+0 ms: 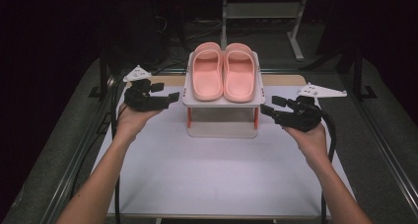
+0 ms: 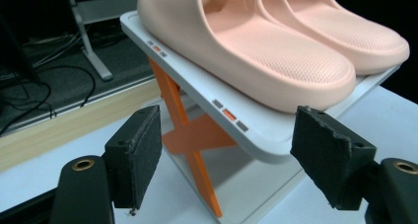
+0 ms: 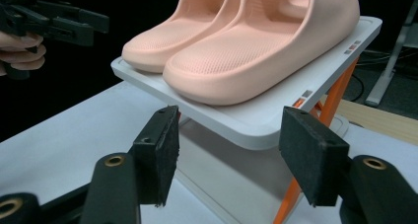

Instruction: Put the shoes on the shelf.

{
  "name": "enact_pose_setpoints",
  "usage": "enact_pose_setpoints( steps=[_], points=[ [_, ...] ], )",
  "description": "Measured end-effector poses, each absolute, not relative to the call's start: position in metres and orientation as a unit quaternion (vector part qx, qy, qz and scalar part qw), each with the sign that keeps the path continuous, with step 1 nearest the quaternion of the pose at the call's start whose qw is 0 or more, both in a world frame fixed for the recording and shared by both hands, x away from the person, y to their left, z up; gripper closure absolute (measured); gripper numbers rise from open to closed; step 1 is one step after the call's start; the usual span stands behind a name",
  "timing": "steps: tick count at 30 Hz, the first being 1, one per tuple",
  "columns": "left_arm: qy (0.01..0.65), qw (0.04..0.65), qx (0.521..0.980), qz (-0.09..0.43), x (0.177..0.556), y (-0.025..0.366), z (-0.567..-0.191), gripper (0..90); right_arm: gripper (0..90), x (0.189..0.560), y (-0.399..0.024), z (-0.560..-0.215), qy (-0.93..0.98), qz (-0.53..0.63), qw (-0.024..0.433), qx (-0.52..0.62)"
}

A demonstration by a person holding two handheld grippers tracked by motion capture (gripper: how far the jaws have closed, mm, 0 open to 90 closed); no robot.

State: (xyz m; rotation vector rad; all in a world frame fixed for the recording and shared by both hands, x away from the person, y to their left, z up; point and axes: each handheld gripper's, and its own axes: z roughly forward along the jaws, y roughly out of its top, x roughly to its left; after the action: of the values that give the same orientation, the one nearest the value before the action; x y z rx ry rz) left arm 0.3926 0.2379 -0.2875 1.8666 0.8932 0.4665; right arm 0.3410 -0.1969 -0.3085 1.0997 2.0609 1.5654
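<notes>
A pair of pink slippers (image 1: 223, 71) is seen on the top shelf (image 1: 224, 102) of a small white rack with orange crossed legs (image 2: 190, 135). The slippers are made of a soft, matte foam with thick rounded soles; a fine dotted texture is visible on the footbed, and a wide band is formed over each instep. They are placed side by side, touching each other, with the toes toward the person. The rack stands on a white table (image 1: 217, 174), toward its far side.

The left gripper (image 1: 167, 98) is held just beside the left edge of the shelf, and the right gripper (image 1: 270, 105) just beside its right edge. On both grippers the jaws are spread wide, and nothing is gripped between the pads (image 3: 160, 152); the shelf edge is only seen beyond them. Each gripper is carried in one hand (image 1: 129, 120) of the person.
</notes>
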Motion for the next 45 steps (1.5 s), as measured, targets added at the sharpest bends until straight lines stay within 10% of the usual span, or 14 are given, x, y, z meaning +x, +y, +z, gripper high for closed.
enact_pose_setpoints(
  steps=[45],
  points=[
    [0.373,0.479,0.772,0.186,0.351,0.255,-0.327,17.6,27.7,0.307,-0.203,-0.347,0.731,0.533,0.170,0.392]
  ],
)
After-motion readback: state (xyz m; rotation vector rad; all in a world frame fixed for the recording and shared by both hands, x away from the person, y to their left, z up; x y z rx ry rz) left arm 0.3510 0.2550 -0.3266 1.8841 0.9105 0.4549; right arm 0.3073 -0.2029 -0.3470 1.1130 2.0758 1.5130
